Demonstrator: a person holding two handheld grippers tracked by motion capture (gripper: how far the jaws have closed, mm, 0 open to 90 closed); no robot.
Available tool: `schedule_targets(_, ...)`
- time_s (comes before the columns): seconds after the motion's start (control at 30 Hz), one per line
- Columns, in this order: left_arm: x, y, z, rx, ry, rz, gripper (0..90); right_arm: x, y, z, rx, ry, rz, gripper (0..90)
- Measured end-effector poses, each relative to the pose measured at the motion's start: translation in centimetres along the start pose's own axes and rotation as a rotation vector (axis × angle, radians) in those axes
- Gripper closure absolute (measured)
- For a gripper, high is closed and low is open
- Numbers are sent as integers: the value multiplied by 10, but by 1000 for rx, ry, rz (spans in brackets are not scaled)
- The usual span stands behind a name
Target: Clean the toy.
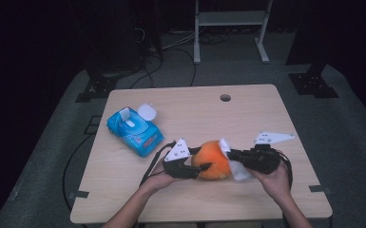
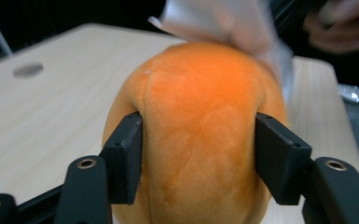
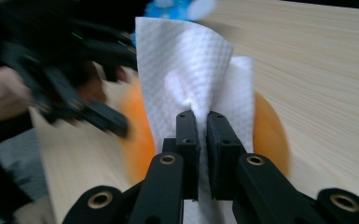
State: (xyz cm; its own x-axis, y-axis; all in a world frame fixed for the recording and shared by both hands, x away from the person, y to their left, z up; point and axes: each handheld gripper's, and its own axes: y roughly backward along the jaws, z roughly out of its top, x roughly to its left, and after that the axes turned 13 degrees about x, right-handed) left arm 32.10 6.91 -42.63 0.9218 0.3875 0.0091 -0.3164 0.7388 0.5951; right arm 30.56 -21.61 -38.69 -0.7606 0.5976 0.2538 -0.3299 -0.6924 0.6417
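Wooden table [image 1: 247, 109] is seen whole from the high view, orange plush ball [image 1: 212, 160] near its front edge. Left gripper [image 2: 198, 158] is clamped on the ball's sides. Right gripper [image 3: 203, 122] is nearly closed, pinching a white tissue [image 3: 191, 65] laid against the ball. Blue tissue pack [image 1: 134, 130], lid flipped open, is blurred in the right gripper view.

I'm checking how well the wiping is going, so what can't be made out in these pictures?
- High view: the print on the blue wipes pack is too small to read.
- Left gripper view: the white wipe is blurred and cut off by the top edge; the orange plush ball hides where it touches.
- Right gripper view: the wipe held by the right hand-held gripper covers the ball's middle; the left hand-held gripper is motion-blurred.
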Motion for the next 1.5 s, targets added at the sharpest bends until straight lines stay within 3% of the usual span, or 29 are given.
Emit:
schedule_targets(0.03,0,-4,-4,25,-2,-3,380,4,-5,4,5,19,23,837)
schedule_targets(0.13,2,-7,-9,21,21,-17,372,18,-21,10,44,81,3,836)
schedule_targets(0.23,7,-5,-16,41,48,-17,366,15,-29,5,72,92,-43,835)
schedule_targets(0.37,12,-3,-20,43,69,-26,361,-1,-24,-11,77,51,-100,835)
schedule_targets(0.43,14,-4,-21,40,78,-30,355,-15,-23,-26,102,-12,-104,834)
schedule_targets(0.53,13,-5,-21,44,81,-36,348,-23,-22,-36,114,-51,-84,834)
schedule_targets(0.7,13,-6,-22,39,89,-36,342,-9,-15,-20,50,-5,-51,834)
schedule_targets(0.8,14,-5,-23,42,92,-38,339,-3,-21,-13,57,26,-59,833)
schedule_targets(0.93,17,-4,-26,46,97,-49,338,-16,-28,-25,93,-17,-75,833)
schedule_targets(1.07,13,-5,-24,50,89,-51,333,-24,-24,-35,114,-60,-81,833)
schedule_targets(1.13,10,-6,-22,48,85,-50,330,-21,-19,-30,82,-52,-65,833)
schedule_targets(1.27,4,-7,-20,55,54,-40,327,-4,-17,-11,30,7,-32,832)
schedule_targets(1.4,4,-6,-21,56,49,-40,325,0,-23,-6,54,45,-48,832)
schedule_targets(1.5,4,-6,-21,54,45,-46,321,-11,-25,-18,80,3,-63,833)
